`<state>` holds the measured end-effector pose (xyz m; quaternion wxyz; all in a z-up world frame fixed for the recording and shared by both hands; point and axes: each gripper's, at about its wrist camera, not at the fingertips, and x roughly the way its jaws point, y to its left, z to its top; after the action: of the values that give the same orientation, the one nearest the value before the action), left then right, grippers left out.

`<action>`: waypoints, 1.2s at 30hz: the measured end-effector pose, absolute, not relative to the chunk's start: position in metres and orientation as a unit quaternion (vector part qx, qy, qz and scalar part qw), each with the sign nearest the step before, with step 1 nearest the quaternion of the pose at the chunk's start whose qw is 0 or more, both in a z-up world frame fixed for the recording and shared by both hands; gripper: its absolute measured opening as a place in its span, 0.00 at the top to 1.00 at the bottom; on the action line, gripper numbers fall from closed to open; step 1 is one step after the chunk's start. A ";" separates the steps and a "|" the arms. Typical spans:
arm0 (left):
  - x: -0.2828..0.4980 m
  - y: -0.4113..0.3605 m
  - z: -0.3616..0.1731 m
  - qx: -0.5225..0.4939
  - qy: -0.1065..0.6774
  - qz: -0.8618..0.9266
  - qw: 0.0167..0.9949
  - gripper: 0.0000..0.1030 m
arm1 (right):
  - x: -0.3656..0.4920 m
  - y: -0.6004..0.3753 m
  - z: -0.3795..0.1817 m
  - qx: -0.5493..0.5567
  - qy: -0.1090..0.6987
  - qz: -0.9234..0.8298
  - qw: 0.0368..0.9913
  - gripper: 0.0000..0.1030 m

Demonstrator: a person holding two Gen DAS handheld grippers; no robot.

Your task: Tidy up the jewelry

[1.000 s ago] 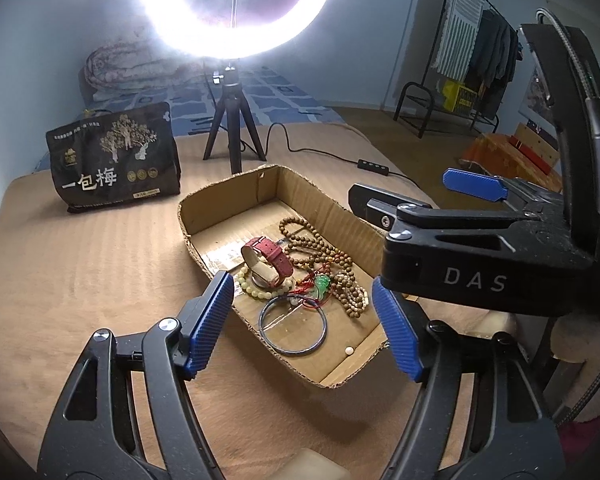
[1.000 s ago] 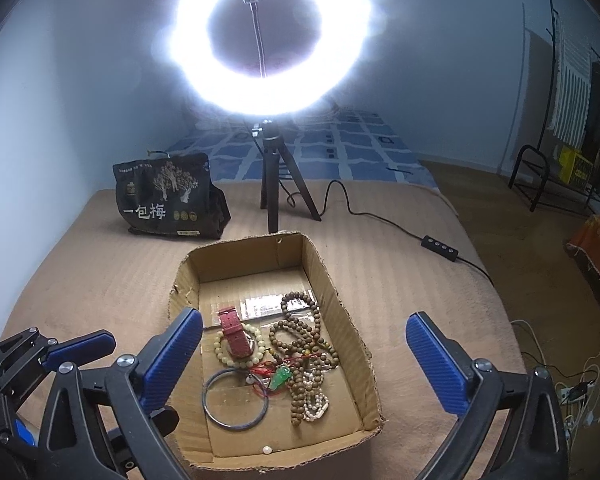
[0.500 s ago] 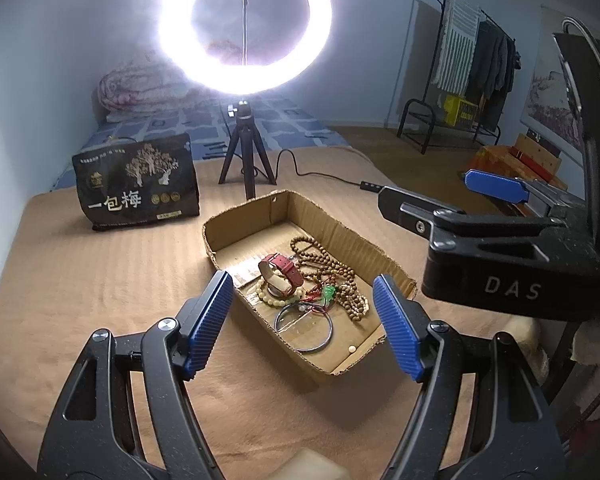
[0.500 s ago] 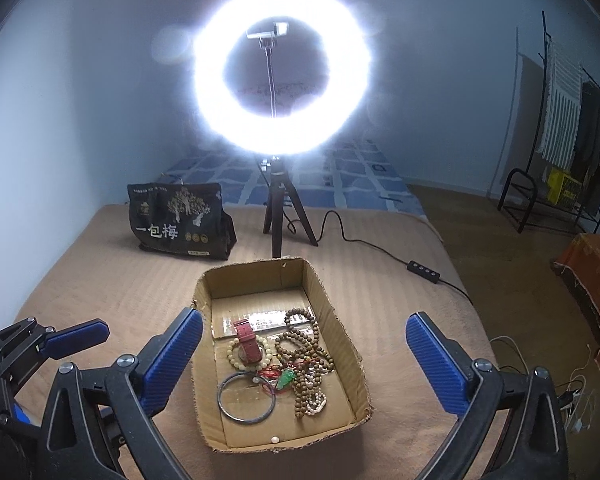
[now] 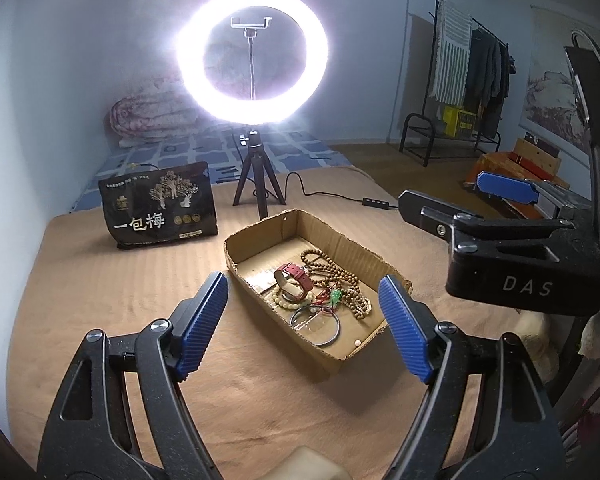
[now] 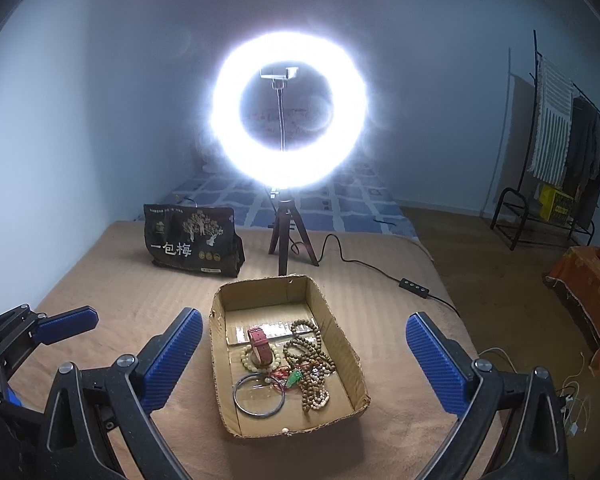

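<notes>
jewelry box (image 6: 342,354) ahead, between spread fingers (image 6: 170,362)

Red watch strap (image 6: 260,346), green pendant (image 6: 293,378) (brown cardboard box (image 6: 340,344))

The box (image 6: 342,334) is rough, matt brown cardboard with torn edges. Inside lie a shiny metal bangle (image 6: 259,396), dull wooden beads (image 6: 312,364) and a red leather-look watch strap (image 6: 259,345). The fingers (image 5: 202,322) carry ribbed blue plastic pads on matt black frames.
</notes>
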<state>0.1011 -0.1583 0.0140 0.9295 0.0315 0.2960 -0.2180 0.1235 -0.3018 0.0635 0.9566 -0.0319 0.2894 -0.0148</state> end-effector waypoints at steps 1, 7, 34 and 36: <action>0.099 -0.157 0.015 0.032 0.294 -0.218 0.930 0.22 | 0.121 -0.301 0.065 -0.032 0.288 -0.016 0.957 0.00; 0.085 -0.150 0.021 0.050 0.274 -0.212 0.937 0.21 | 0.103 -0.300 0.067 -0.040 0.278 -0.028 0.959 0.00; 0.073 -0.130 0.025 0.064 0.248 -0.175 0.951 0.02 | 0.083 -0.311 0.054 -0.036 0.284 -0.051 0.957 0.00; 0.073 -0.129 0.026 0.063 0.248 -0.174 0.951 0.02 | 0.084 -0.311 0.053 -0.037 0.286 -0.051 0.956 0.00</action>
<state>0.0728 -0.1292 0.0257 0.9510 0.0635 0.2476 -0.1738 0.0838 -0.3107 0.0526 0.9562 -0.0365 0.2860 -0.0511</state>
